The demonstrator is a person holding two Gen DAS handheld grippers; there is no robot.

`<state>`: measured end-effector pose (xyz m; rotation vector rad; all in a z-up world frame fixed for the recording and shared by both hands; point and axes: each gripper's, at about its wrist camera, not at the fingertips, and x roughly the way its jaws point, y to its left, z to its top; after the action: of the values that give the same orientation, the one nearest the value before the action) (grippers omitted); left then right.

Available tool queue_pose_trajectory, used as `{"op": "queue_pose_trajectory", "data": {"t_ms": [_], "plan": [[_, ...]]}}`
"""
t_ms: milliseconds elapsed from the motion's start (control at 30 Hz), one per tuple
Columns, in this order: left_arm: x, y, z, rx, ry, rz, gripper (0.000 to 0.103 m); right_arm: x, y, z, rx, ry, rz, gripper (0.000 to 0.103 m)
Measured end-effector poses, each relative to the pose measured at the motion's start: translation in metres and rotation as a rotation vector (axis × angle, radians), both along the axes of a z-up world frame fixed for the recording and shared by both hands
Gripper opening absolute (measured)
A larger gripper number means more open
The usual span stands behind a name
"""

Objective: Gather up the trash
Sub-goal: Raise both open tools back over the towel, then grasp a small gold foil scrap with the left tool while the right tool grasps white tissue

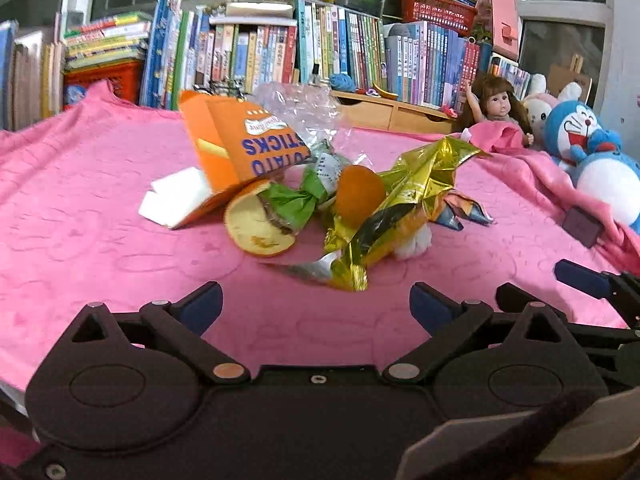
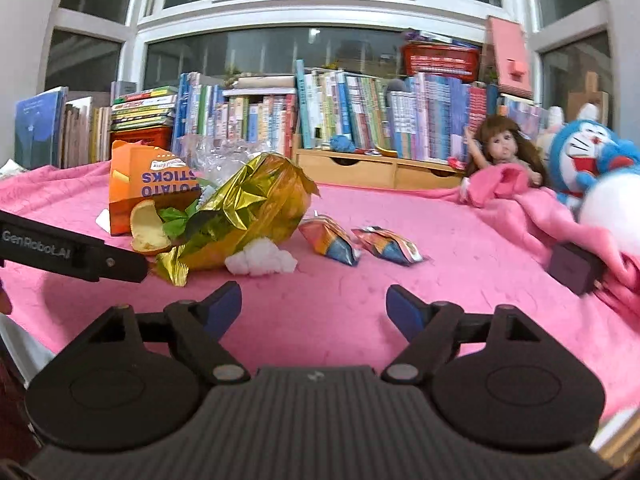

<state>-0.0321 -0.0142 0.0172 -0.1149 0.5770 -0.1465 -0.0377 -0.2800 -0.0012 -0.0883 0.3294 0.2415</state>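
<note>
Dark windows (image 2: pixel 256 52) behind bookshelf (image 1: pixel 348 44); pink blanket (image 2: pixel 460 232); dusk, perhaps.

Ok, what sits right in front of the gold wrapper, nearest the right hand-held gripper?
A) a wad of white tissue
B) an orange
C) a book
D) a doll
A: a wad of white tissue lies on the pink blanket against the near edge of the gold wrapper.

A box (image 1: pixel 236 148), peel (image 1: pixel 256 232) and foil bag (image 2: pixel 248 212) are heaped on the blanket (image 2: pixel 440 240); two packets (image 2: pixel 360 242) are found to their right.
</note>
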Motion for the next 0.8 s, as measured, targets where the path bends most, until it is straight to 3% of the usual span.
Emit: {"op": "queue_pose_trajectory", "data": {"t_ms": [133, 300, 467, 533, 600, 700, 733, 800], "plan": [[0.025, 0.002, -0.011, -0.054, 0.069, -0.022, 0.096, 0.024, 0.004, -0.002, -0.032, 0.06, 0.031, 0.075], [0.04, -0.005, -0.018, -0.081, 0.046, -0.005, 0.087, 0.045, 0.012, -0.006, -0.033, 0.09, 0.107, 0.075], [0.055, -0.004, -0.024, -0.133, 0.023, 0.013, 0.086, 0.064, 0.033, -0.007, -0.113, 0.079, 0.187, 0.075], [0.057, -0.003, -0.024, -0.145, 0.025, 0.011, 0.075, 0.072, 0.04, -0.005, -0.132, 0.089, 0.207, 0.075], [0.059, -0.001, -0.024, -0.157, 0.04, -0.001, 0.054, 0.08, 0.046, -0.006, -0.141, 0.1, 0.219, 0.075], [0.058, 0.003, -0.024, -0.134, 0.052, 0.009, 0.034, 0.088, 0.051, -0.008, -0.134, 0.124, 0.231, 0.075], [0.058, 0.004, -0.024, -0.128, 0.059, 0.011, 0.03, 0.089, 0.052, -0.009, -0.13, 0.13, 0.232, 0.073], [0.056, 0.008, -0.023, -0.122, 0.066, 0.014, 0.021, 0.086, 0.053, -0.01, -0.129, 0.138, 0.235, 0.057]]}}
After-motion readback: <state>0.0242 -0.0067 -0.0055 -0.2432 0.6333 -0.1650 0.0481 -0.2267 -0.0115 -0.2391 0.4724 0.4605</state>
